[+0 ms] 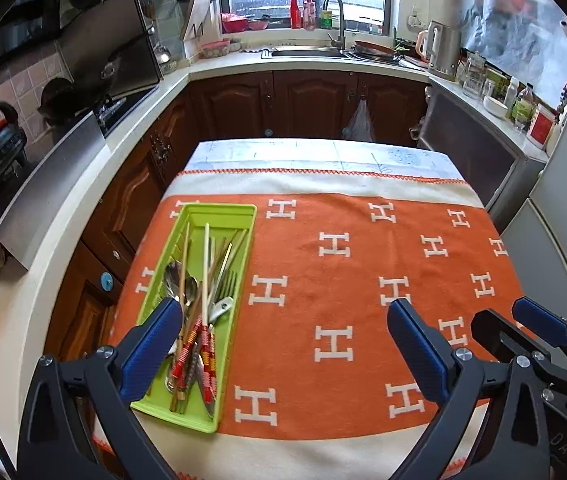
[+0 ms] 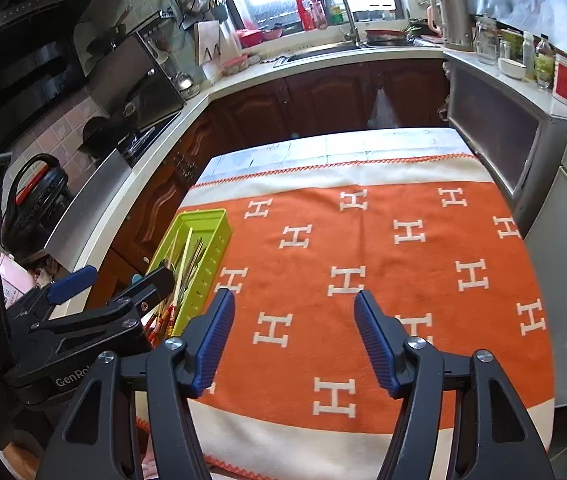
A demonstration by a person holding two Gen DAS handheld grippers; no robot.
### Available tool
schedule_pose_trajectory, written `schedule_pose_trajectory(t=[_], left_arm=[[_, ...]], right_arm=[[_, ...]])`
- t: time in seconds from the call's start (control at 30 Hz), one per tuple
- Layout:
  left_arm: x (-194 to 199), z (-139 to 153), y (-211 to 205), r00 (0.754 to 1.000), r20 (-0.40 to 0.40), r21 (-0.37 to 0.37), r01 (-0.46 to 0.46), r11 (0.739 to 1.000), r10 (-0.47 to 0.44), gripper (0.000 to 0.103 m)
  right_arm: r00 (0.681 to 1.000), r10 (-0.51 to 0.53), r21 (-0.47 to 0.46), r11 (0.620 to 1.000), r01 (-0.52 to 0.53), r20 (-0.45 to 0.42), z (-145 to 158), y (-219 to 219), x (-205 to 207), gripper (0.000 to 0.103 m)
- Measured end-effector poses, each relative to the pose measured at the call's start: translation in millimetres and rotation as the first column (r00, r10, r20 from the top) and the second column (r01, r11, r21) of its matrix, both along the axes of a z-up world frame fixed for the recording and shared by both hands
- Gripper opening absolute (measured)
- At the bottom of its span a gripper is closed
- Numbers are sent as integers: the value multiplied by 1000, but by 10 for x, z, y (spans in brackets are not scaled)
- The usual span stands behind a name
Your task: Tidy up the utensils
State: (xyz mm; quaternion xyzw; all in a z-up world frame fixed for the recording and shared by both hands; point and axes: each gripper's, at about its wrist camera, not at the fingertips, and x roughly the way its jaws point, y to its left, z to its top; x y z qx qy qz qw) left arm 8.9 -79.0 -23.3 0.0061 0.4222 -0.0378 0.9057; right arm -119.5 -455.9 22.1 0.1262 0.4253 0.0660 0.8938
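- Ahead of the left gripper (image 1: 285,340) and off to its left side lies the lime-green rectangular plastic tray (image 1: 239,216) on the orange cloth with white H marks (image 1: 363,216).
- Its blue-padded fingers (image 1: 155,344) stand wide apart, clamped on nothing; the left finger hangs over the tray's near half.
- Inside the tray lie steel spoons (image 1: 175,280), a steel fork (image 1: 227,284), pale wooden chopsticks (image 1: 206,264) and chopsticks with red-and-yellow patterned handles (image 1: 205,344), all heaped lengthwise and overlapping.
- Before the right gripper (image 2: 295,344) is only bare cloth; its blue fingers are spread apart and hold nothing.
- To the right gripper's left, the other tool sits just beside the tray, partly covering its near end.
- Beyond both tools, past the table's far edge, stand dark brown wooden cabinets (image 1: 311,100) under a pale counter with a steel sink tap (image 1: 337,20).
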Motion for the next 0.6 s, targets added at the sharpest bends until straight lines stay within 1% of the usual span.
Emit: schedule_pose_trajectory(t=[0.1, 0.2, 0.3, 0.6], left_arm=[[-16, -24, 8, 1000, -3, -8, -8, 1000, 8, 101], [-41, -19, -11, 1000, 16, 17, -19, 1000, 19, 101], [-46, -13, -14, 999, 26, 27, -26, 999, 25, 101], [-20, -36, 11, 999, 15, 25, -32, 999, 31, 101]], right_arm=[[1000, -5, 5, 1000, 5, 2, 29, -14, -64, 66], [1000, -9, -10, 1000, 9, 9, 44, 2, -94, 68], [1000, -10, -14, 1000, 10, 10, 34, 17, -84, 68], [1000, -11, -25, 1000, 11, 0, 2, 61, -42, 70]])
